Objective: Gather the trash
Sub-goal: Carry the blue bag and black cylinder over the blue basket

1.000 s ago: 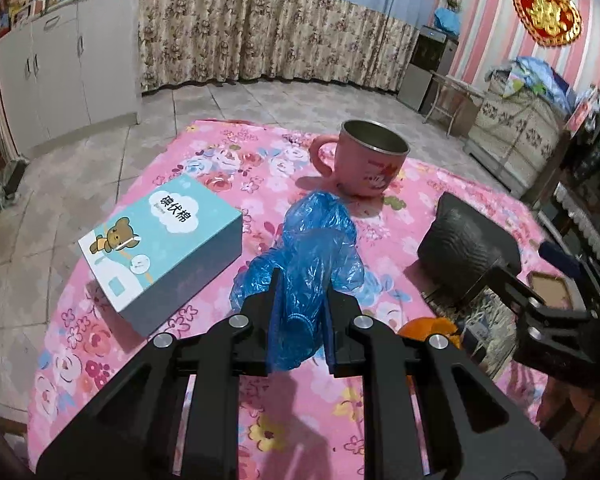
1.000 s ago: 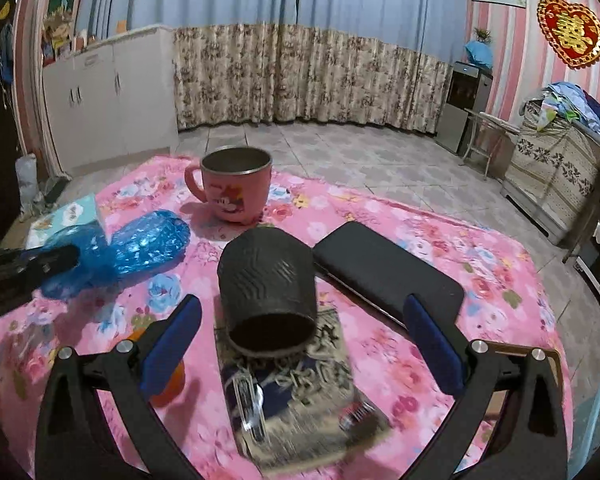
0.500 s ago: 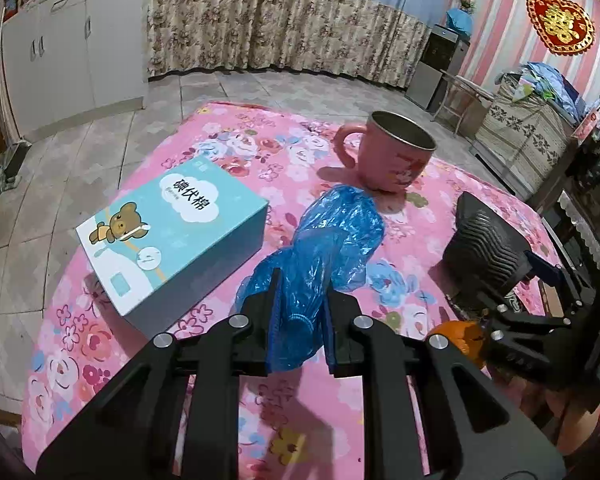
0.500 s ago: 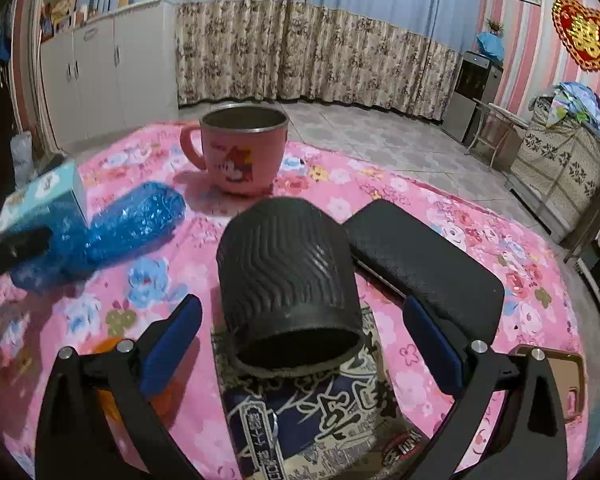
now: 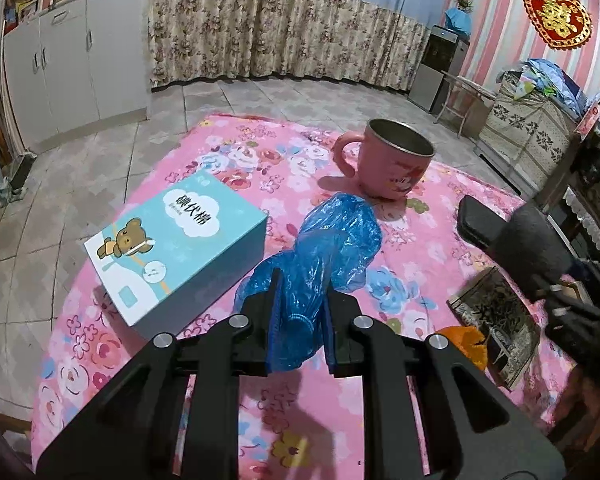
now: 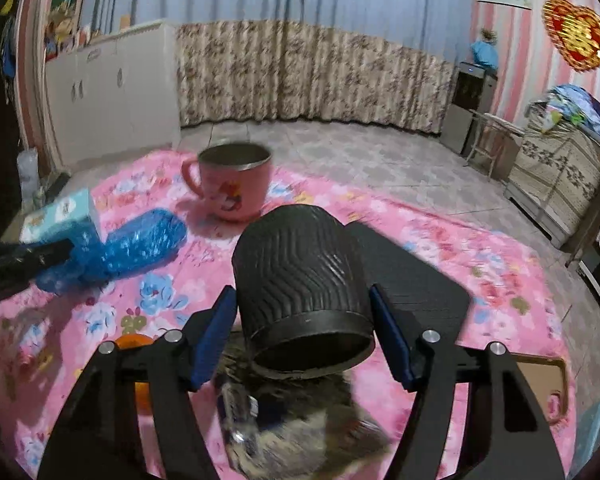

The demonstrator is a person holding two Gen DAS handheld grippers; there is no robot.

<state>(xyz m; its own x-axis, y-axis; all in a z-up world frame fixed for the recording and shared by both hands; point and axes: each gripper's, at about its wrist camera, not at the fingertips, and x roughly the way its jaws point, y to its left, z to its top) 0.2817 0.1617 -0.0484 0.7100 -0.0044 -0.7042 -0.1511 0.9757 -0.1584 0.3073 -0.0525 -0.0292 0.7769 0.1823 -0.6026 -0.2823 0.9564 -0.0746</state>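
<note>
The left gripper (image 5: pixel 300 312) is clamped on the crumpled blue plastic bag (image 5: pixel 332 240) lying on the pink floral-clothed table (image 5: pixel 228 156); the right gripper (image 6: pixel 302 332) is closing around the ribbed black cylindrical cup (image 6: pixel 300 272), pads just beside its sides.

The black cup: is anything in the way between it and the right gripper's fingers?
No. The black cup already sits between the closing jaws of the right gripper, with nothing visible between its sides and the blue pads.
</note>
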